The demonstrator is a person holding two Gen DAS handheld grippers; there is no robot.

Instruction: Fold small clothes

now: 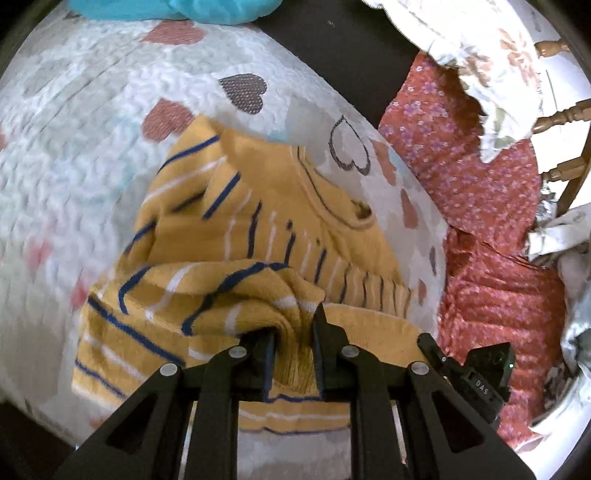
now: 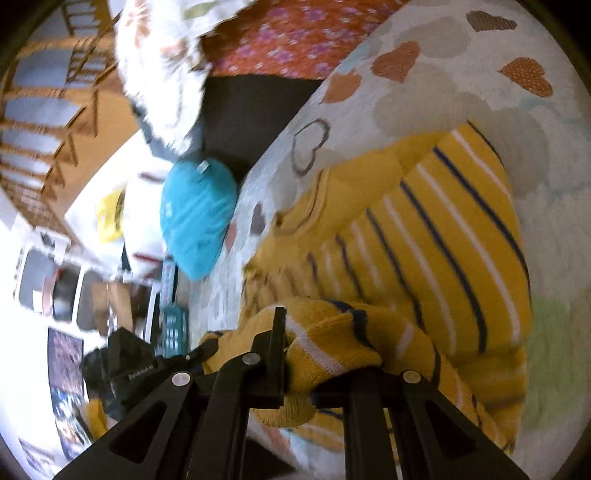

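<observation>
A small yellow sweater (image 1: 258, 206) with blue and white stripes lies on a white quilt with hearts (image 1: 81, 147). In the left wrist view my left gripper (image 1: 293, 332) is shut on a bunched fold of the sweater's striped hem, lifted over the garment's lower part. In the right wrist view my right gripper (image 2: 321, 339) is shut on another bunched part of the same sweater (image 2: 443, 236); its right finger is hidden under the cloth. The neckline (image 2: 310, 206) points away from that gripper. The other gripper's black body (image 1: 476, 376) shows at the right of the left wrist view.
A turquoise garment (image 2: 199, 218) lies at the quilt's edge, also seen at the top of the left wrist view as turquoise cloth (image 1: 177, 9). A red floral fabric (image 1: 491, 229) and a white floral cloth (image 1: 476, 48) lie beside the quilt. Wooden chair spindles (image 1: 561, 118) stand beyond.
</observation>
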